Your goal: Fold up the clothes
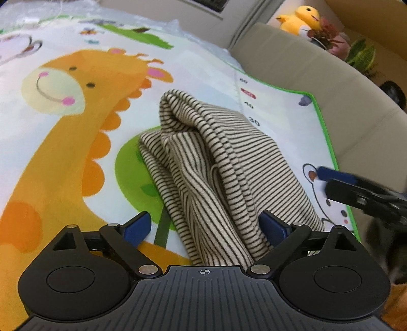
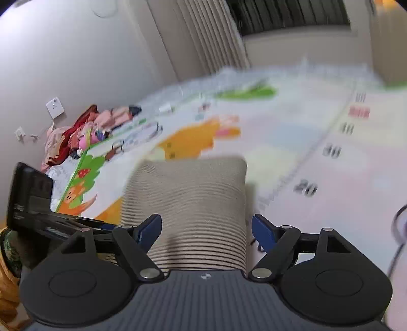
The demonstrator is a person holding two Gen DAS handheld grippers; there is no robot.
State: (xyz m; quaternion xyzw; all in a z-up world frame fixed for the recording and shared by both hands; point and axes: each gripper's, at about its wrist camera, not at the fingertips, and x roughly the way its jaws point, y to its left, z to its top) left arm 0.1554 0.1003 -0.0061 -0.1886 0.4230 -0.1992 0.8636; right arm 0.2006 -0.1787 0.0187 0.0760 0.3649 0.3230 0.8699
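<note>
A cream garment with thin dark stripes (image 1: 218,163) lies bunched in folds on the play mat (image 1: 76,122). My left gripper (image 1: 206,226) is open wide, low over the garment's near end. The cloth runs between its blue pads and lies against the right one without being pinched. My right gripper (image 1: 338,182) comes in from the right edge, beside the garment. In the blurred right wrist view the striped garment (image 2: 188,193) looks flatter. The right gripper (image 2: 206,230) stands open astride the cloth's near edge, its pads not pressing on it. The left gripper's (image 2: 38,203) black body shows at the left.
The mat has a giraffe print and a green border (image 1: 328,142). A beige sofa (image 1: 318,84) runs along its right side, with a yellow plush toy (image 1: 302,19) and potted plants (image 1: 361,54) behind. A heap of pink and red clothes (image 2: 84,129) lies by the wall.
</note>
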